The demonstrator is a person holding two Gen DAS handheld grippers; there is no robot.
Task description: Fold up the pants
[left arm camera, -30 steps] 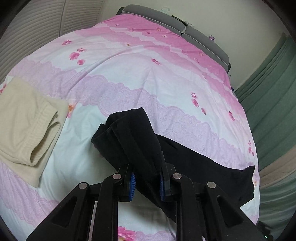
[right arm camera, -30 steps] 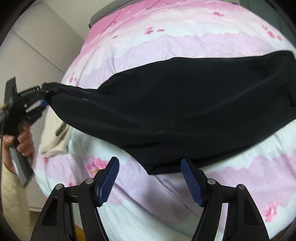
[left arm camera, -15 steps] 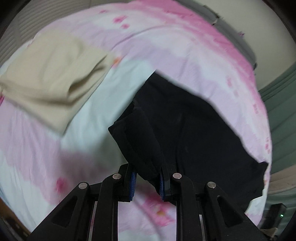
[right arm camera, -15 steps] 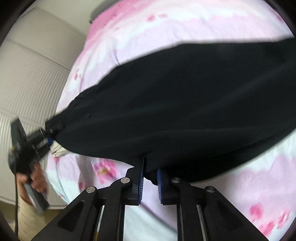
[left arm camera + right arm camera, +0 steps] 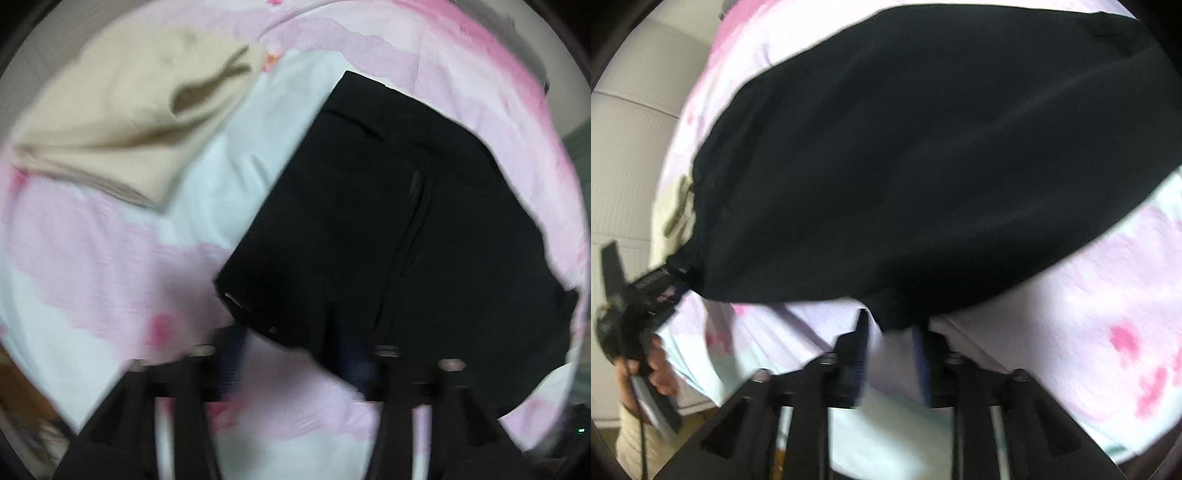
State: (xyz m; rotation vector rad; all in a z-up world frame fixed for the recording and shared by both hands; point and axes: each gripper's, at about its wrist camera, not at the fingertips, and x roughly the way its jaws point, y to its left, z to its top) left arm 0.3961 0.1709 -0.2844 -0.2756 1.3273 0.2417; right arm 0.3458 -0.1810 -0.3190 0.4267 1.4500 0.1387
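Note:
The black pants lie spread over the pink and white bedspread. My left gripper points down at their near corner; its jaws are opening, the fabric edge lies between the blurred fingers, and no pad presses on it. My right gripper hangs over the pants at the lower edge. Its jaws are opening too, with a tip of cloth just above the gap. The right wrist view also shows the left gripper at the pants' left corner, held by a hand.
A folded beige garment lies on the bed left of the pants, also seen as the beige garment. White panelled wall stands beyond the bed's left side. A grey headboard is at the far end.
Both grippers sank and tilted down, and the pants went from hanging stretched to lying on the bed. The left jaws, shut on the corner, have parted. The right jaws shut on the edge, then parted.

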